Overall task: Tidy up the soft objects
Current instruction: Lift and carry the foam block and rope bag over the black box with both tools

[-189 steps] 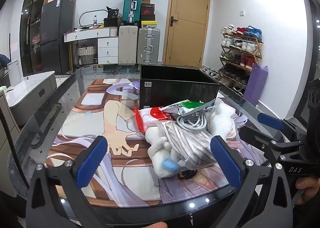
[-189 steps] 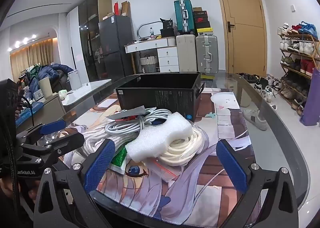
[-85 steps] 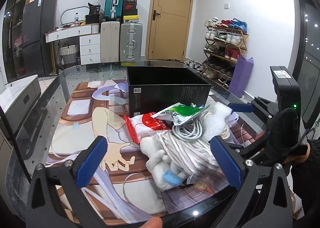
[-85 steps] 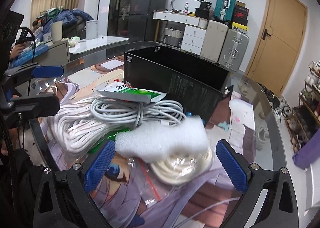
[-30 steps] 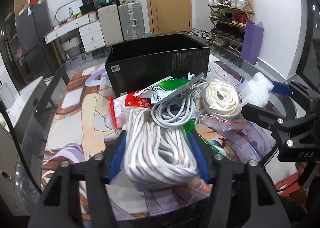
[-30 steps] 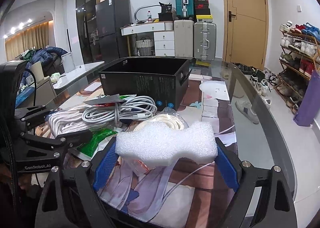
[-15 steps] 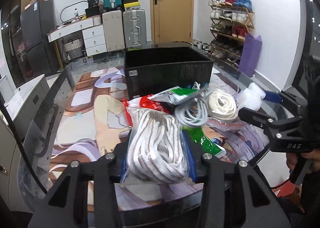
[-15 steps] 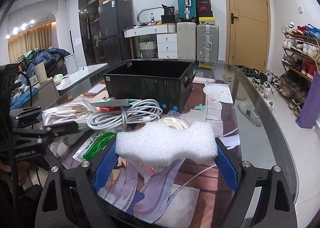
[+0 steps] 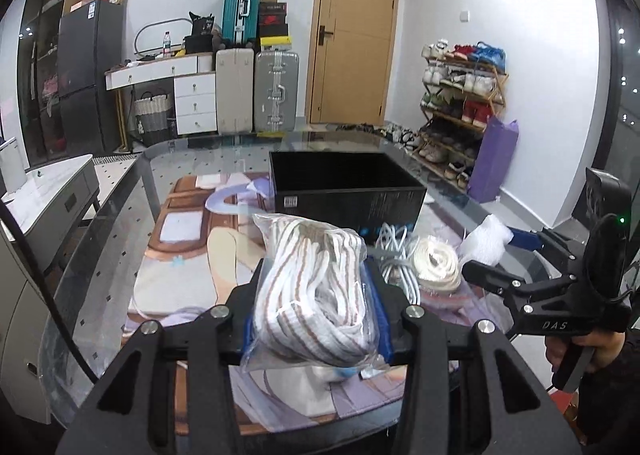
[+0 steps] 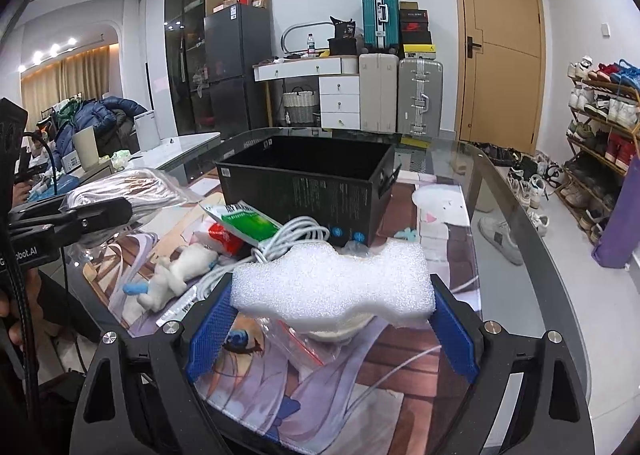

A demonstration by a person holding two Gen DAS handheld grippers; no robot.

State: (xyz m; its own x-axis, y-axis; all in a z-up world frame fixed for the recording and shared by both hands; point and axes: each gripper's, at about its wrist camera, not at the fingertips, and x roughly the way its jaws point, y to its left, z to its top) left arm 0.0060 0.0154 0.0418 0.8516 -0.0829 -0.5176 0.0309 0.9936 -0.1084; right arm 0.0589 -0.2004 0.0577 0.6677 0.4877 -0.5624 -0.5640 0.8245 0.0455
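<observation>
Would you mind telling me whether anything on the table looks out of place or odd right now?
Nothing looks spilled or damaged. The leftover items sit in a loose heap in front of the black box: a grey cable, a green-and-white packet and a small white plush toy lying on its side. The box looks empty from here.

— What sort of place is this?
— A lived-in home. Ahead of the tool stand a wooden door (image 9: 356, 35), a loaded shoe rack (image 9: 460, 103), suitcases (image 9: 256, 87) beside a white drawer unit (image 9: 188, 95), and a dark fridge (image 10: 236, 67).
— And near the tool?
— A glass table (image 10: 508, 239) with a printed mat (image 9: 188, 247).
</observation>
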